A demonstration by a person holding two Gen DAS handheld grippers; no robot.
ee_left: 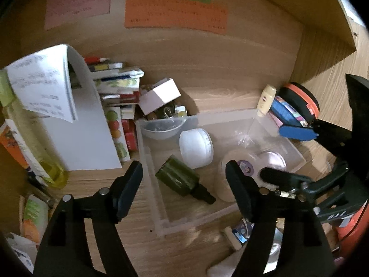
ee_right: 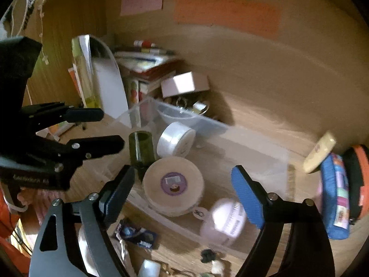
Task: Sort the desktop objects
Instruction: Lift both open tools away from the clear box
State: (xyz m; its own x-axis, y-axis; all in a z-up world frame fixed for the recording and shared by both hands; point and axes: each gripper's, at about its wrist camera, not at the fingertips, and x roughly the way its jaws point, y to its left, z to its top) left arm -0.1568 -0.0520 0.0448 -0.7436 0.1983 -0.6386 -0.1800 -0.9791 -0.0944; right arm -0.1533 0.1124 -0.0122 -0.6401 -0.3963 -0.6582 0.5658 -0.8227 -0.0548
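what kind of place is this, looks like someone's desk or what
Most likely a cluttered home or dorm desk set in a wooden alcove: coloured paper notes taped to the back panel, a stack of books against it, and a clear plastic bin holding toiletries and tape.

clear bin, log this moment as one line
left gripper: open, empty | right gripper: open, empty | clear bin: holds green bottle, white jar, cream tape roll

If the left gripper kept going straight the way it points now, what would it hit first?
Most likely the green bottle lying in the clear bin: it sits between the open left gripper's fingers. Depth is hard to judge, so this is a best guess.
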